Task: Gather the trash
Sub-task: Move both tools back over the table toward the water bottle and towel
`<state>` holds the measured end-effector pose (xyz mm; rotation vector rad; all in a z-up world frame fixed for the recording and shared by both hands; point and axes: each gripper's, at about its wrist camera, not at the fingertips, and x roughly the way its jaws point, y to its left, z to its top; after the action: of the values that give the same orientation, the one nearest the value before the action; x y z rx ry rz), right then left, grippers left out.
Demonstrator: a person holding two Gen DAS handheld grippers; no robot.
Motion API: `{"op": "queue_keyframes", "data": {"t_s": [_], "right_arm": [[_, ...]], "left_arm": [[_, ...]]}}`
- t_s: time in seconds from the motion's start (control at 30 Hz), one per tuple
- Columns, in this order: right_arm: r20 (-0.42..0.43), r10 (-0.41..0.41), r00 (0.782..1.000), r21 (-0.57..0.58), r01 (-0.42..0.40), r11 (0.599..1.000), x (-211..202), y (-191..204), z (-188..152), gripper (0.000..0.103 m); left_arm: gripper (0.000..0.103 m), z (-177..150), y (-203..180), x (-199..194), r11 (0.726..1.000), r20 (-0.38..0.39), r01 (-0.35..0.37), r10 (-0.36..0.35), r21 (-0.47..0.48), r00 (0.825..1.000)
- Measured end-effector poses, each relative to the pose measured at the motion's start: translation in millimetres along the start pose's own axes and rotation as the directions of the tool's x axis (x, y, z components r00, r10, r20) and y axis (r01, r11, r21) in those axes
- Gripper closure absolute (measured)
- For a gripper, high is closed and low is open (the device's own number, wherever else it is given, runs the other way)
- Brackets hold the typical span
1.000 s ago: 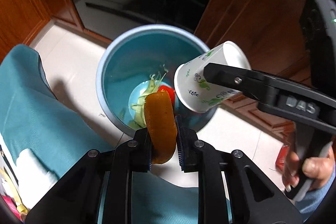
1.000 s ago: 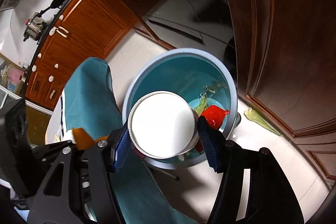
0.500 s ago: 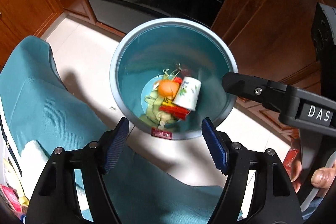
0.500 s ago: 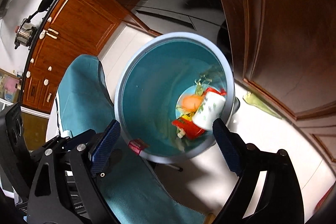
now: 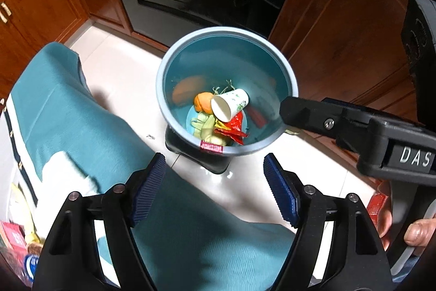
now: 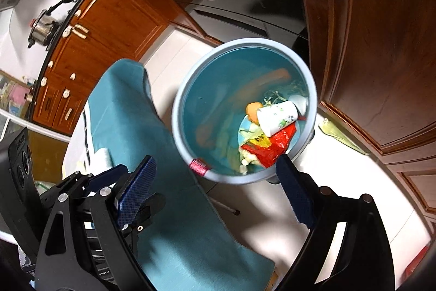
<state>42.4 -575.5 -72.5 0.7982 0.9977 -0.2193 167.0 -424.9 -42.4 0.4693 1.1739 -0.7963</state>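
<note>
Both grippers, left (image 5: 214, 188) and right (image 6: 215, 188), gaped wide and empty above the bin (image 5: 286, 67), paper cup (image 5: 230, 107) lying on scraps inside.

We find the bin (image 5: 288, 70) mouth unobstructed from above; the right gripper (image 5: 299, 113) overlaps its rim, cabinets (image 5: 340, 18) close behind.

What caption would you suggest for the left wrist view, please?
Open left gripper above round blue trash bin holding a white paper cup, orange peel and red wrapper.
</note>
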Motion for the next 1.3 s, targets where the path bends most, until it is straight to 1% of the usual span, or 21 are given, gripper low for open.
{"op": "queue_keyframes", "data": {"t_s": [0.03, 0.13, 0.2, 0.3, 0.53, 0.67, 0.87, 1.0, 1.07, 1.13, 1.2, 1.3], "right_arm": [[0.000, 0.001, 1.000, -0.014, -0.001, 1.000, -3.5, 6.0, -3.1, 0.017], [0.002, 0.009, 1.000, -0.047, -0.009, 0.999, -12.1, 22.3, -12.2, 0.017], [0.001, 0.015, 1.000, -0.065, -0.015, 0.998, -17.7, 32.7, -18.7, 0.017], [-0.001, 0.028, 1.000, -0.100, -0.028, 0.995, -25.0, 51.2, -29.9, 0.017], [-0.029, 0.055, 0.998, -0.190, -0.059, 0.980, -31.4, 103.4, -56.5, 0.017], [-0.062, 0.066, 0.996, -0.261, -0.080, 0.962, -26.1, 139.5, -71.7, 0.017], [-0.127, 0.069, 0.989, -0.367, -0.112, 0.924, -5.9, 197.3, -95.6, 0.017], [-0.177, 0.060, 0.982, -0.427, -0.131, 0.895, 13.2, 229.0, -111.3, 0.017], [-0.207, 0.051, 0.977, -0.461, -0.143, 0.876, 24.7, 245.0, -118.5, 0.017], [-0.223, 0.053, 0.973, -0.477, -0.156, 0.865, 32.9, 257.1, -123.3, 0.017], [-0.228, 0.063, 0.972, -0.467, -0.166, 0.868, 38.3, 264.4, -123.2, 0.017], [-0.253, 0.073, 0.965, -0.454, -0.185, 0.872, 48.4, 276.0, -121.6, 0.017]], "left_arm": [[0.024, -3.0, 0.9, -5.1, 1.000, 0.008, -0.001, 0.001, -0.002, 1.000], [0.018, -14.9, 4.0, -23.0, 1.000, 0.038, -0.014, 0.015, -0.011, 0.999], [0.011, -24.5, 7.8, -36.0, 1.000, 0.061, -0.023, 0.024, -0.020, 0.998], [0.006, -40.9, 18.1, -55.4, 0.999, 0.093, -0.032, 0.035, -0.040, 0.995], [0.004, -88.3, 53.6, -99.2, 0.993, 0.147, -0.061, 0.074, -0.096, 0.986], [0.004, -126.4, 81.5, -124.5, 0.987, 0.175, -0.087, 0.110, -0.133, 0.978], [0.004, -186.2, 130.2, -151.8, 0.964, 0.209, -0.118, 0.169, -0.239, 0.963], [0.004, -215.3, 158.9, -157.7, 0.942, 0.208, -0.130, 0.200, -0.310, 0.957], [0.004, -226.2, 175.6, -156.9, 0.930, 0.199, -0.129, 0.206, -0.343, 0.958], [0.004, -235.4, 194.1, -154.8, 0.914, 0.186, -0.107, 0.192, -0.391, 0.964], [0.004, -238.3, 204.6, -149.9, 0.904, 0.179, -0.087, 0.176, -0.420, 0.968], [0.004, -237.8, 216.8, -143.6, 0.896, 0.172, -0.084, 0.174, -0.436, 0.970]]}}
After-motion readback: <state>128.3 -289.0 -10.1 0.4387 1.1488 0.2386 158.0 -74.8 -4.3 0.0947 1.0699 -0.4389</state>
